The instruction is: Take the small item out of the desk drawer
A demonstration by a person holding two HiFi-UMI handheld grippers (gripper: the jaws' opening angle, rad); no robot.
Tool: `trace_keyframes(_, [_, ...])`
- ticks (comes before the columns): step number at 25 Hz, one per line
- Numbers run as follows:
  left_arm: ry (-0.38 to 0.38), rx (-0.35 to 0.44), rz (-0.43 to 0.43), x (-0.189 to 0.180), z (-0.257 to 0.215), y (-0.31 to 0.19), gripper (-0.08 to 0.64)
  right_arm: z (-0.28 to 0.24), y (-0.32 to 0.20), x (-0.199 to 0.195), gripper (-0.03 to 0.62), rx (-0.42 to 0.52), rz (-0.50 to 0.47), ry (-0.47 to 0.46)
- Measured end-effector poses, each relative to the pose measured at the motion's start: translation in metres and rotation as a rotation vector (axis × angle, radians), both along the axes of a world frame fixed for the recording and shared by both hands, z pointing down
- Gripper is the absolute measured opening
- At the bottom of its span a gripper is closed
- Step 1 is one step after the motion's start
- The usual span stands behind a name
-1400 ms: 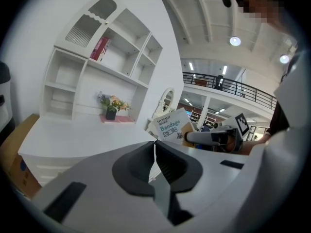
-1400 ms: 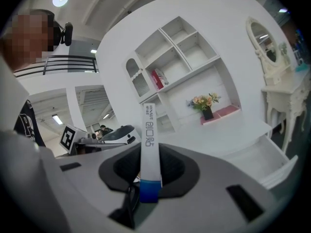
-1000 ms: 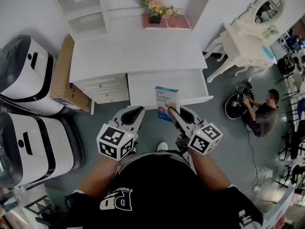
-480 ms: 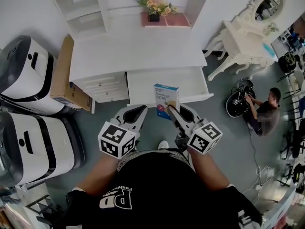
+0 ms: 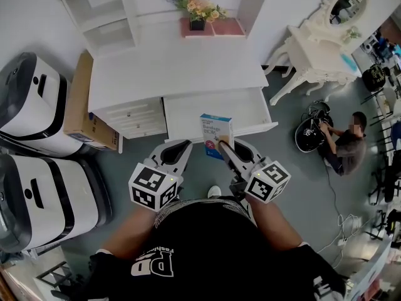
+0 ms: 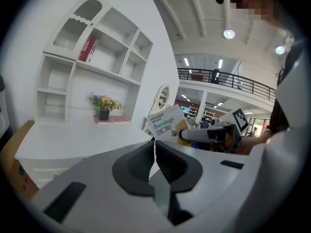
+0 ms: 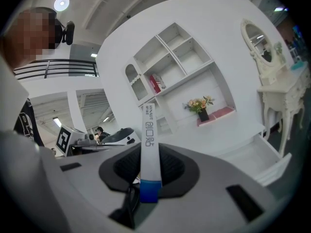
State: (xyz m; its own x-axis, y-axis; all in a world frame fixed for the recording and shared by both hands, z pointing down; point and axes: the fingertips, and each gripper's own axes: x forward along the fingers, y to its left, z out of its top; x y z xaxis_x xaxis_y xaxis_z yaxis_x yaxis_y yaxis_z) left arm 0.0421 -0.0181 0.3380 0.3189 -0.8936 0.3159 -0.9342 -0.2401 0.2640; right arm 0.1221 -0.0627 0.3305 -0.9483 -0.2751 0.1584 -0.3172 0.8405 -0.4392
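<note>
Two grippers sit out in front of you. Your right gripper [image 5: 222, 147] has its jaws clamped on the bandage box [image 5: 215, 129], holding it upright over the front edge of the open drawer [image 5: 250, 108] under the white tabletop [image 5: 175, 68]. Your left gripper [image 5: 183, 147], just beside it, is clenched on nothing.

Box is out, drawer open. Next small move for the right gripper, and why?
Probably carry the box forward and set it on the desk top. The right gripper is shut on the box, holding it upright over the front of the open drawer, so it's out but not put down. The left gripper is shut and empty.
</note>
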Motion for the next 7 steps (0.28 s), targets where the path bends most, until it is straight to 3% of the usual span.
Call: trace_keyframes(7, [-0.020,0.010,0.006,0.0059,0.0003,0.0082,0.025,0.0006,0.0068,0.0002,0.084,0.010,-0.002,0.002])
